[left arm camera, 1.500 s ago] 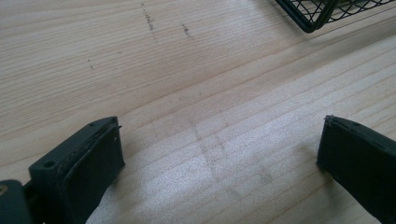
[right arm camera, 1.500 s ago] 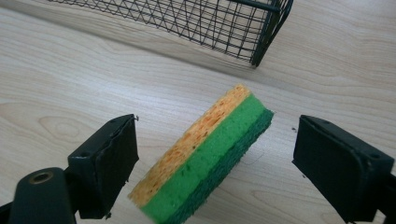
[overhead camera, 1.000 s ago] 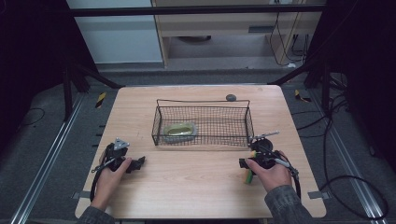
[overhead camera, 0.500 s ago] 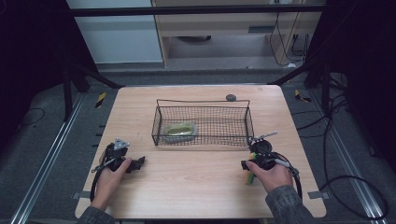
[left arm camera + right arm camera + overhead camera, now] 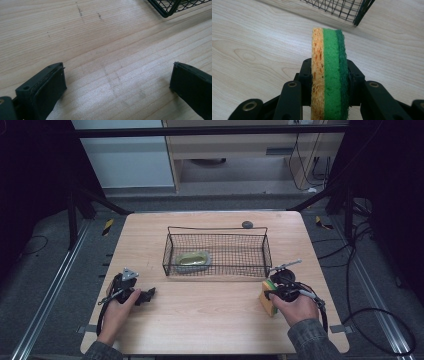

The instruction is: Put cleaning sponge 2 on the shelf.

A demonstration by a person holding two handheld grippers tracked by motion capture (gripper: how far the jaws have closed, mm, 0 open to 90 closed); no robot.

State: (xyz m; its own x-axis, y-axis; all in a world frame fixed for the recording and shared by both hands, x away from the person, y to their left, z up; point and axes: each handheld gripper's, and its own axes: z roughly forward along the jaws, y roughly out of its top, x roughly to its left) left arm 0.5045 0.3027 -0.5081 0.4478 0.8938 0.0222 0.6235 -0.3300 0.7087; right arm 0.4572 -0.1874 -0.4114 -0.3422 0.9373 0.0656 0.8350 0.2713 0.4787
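Observation:
A yellow and green sponge point(image 5: 329, 72) stands on edge between the jaws of my right gripper point(image 5: 329, 80), which is shut on it. In the high view the sponge point(image 5: 268, 297) sits low over the table's right side, just in front of the black wire basket point(image 5: 218, 272), with my right gripper point(image 5: 278, 293) behind it. My left gripper point(image 5: 148, 295) rests on the wooden table point(image 5: 200, 315) at the left, open. Its two black fingers point(image 5: 47, 85) stand wide apart over bare wood, with nothing between them.
Inside the basket lies a grey-green dish point(image 5: 192, 260) at its left end. A small dark round object point(image 5: 247, 224) sits on the table behind the basket. A corner of the basket point(image 5: 172, 7) shows at the top of the left gripper view.
My right gripper has shifted slightly, with the sponge held in it. The left gripper has stayed where it was.

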